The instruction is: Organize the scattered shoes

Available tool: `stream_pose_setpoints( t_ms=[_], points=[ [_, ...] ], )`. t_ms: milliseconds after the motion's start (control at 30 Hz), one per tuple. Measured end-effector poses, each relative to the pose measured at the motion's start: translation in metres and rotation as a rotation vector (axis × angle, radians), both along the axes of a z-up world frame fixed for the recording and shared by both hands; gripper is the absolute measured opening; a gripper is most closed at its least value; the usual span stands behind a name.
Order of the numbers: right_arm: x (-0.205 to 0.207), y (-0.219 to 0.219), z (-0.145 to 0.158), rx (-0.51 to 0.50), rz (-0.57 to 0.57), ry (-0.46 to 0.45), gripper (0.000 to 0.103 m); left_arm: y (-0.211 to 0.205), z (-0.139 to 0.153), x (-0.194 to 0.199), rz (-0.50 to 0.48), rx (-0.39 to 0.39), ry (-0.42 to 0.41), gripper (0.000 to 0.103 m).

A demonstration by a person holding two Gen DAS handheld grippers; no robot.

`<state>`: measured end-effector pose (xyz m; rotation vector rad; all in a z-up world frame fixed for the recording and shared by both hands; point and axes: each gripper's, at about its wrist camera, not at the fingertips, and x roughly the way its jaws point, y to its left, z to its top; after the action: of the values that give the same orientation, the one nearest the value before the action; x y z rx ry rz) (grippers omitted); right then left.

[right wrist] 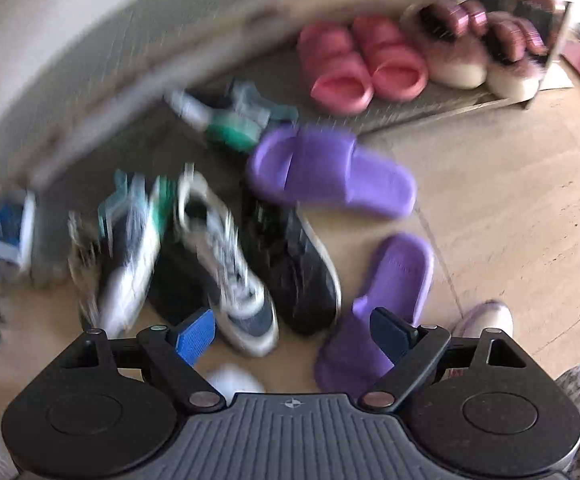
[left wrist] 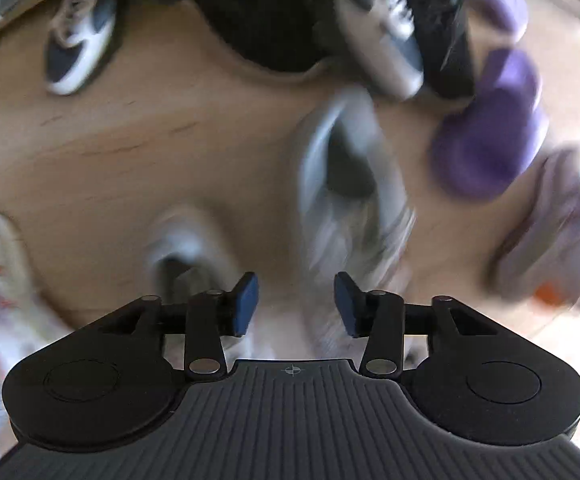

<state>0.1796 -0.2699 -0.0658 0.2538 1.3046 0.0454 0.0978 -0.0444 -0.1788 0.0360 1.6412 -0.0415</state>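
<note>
Shoe rack (right wrist: 430, 118): far ahead and to the right of the right gripper (right wrist: 294, 334); it holds two pink slides (right wrist: 360, 66) side by side and two fluffy pink slippers (right wrist: 486, 56) beside them, four shoes in a neat row.
Floor heap: just ahead of the right gripper, a loose pile of about four sneakers, among them a black sneaker (right wrist: 294, 264) and a white-and-grey sneaker (right wrist: 229, 264); blur makes the count uncertain.
Purple slides: two, apart from each other; one purple slide (right wrist: 330, 172) lies beyond the heap, the other purple slide (right wrist: 378, 312) just ahead-right of the right gripper.
Progress: partly done, judging by the rack; the floor shoes are left.
Left gripper (left wrist: 296, 306): jaws parted, empty, above a blurred grey shoe (left wrist: 350, 192).
Right gripper: jaws spread wide, empty.
</note>
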Motion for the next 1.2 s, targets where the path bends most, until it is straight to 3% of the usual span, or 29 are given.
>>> stream_pose_setpoints(
  t_ms=[67, 133, 267, 367, 433, 533, 600, 633, 700, 767, 833, 900, 967, 1033, 1200],
  points=[
    [-0.007, 0.020, -0.019, -0.010, 0.085, 0.049, 0.083, 0.013, 0.028, -0.005, -0.047, 0.024, -0.012, 0.070],
    [-0.021, 0.056, -0.051, -0.005, 0.245, 0.122, 0.076, 0.034, 0.071, -0.009, -0.068, 0.020, -0.062, 0.079],
    [-0.039, 0.083, -0.089, 0.000, 0.279, 0.199, 0.070, 0.071, 0.117, -0.011, -0.059, -0.004, -0.203, 0.086],
    [-0.043, 0.088, -0.108, -0.009, 0.234, 0.226, 0.068, 0.086, 0.107, -0.008, -0.041, -0.041, -0.268, 0.083],
    [-0.042, 0.087, -0.122, 0.004, 0.137, 0.219, 0.065, 0.092, 0.094, -0.002, -0.018, -0.056, -0.238, 0.073],
    [-0.038, 0.089, -0.146, 0.047, 0.045, 0.242, 0.053, 0.097, 0.082, 0.005, -0.046, -0.104, -0.203, 0.074],
    [-0.037, 0.097, -0.160, 0.065, 0.023, 0.268, 0.049, 0.098, 0.078, 0.005, -0.093, -0.057, -0.227, 0.076],
    [-0.036, 0.103, -0.170, 0.069, 0.012, 0.286, 0.049, 0.096, 0.071, 0.006, -0.140, 0.023, -0.239, 0.076],
    [-0.034, 0.116, -0.186, 0.036, 0.022, 0.314, 0.049, 0.093, 0.064, 0.007, -0.189, 0.091, -0.228, 0.075],
    [-0.032, 0.130, -0.197, -0.009, 0.047, 0.325, 0.049, 0.092, 0.058, 0.008, -0.204, 0.107, -0.199, 0.075],
    [-0.029, 0.142, -0.205, -0.059, 0.082, 0.330, 0.049, 0.093, 0.060, 0.008, -0.191, 0.070, -0.190, 0.077],
    [-0.030, 0.159, -0.215, -0.167, 0.195, 0.306, 0.048, 0.095, 0.065, 0.007, -0.187, 0.053, -0.200, 0.079],
    [-0.031, 0.170, -0.218, -0.220, 0.284, 0.280, 0.033, 0.095, 0.067, 0.004, -0.197, 0.073, -0.201, 0.079],
    [-0.036, 0.187, -0.215, -0.269, 0.445, 0.279, 0.024, 0.091, 0.067, 0.001, -0.217, 0.057, -0.188, 0.076],
    [-0.054, 0.196, -0.209, -0.239, 0.591, 0.403, 0.022, 0.079, 0.065, -0.008, -0.273, 0.002, -0.150, 0.070]
  ],
)
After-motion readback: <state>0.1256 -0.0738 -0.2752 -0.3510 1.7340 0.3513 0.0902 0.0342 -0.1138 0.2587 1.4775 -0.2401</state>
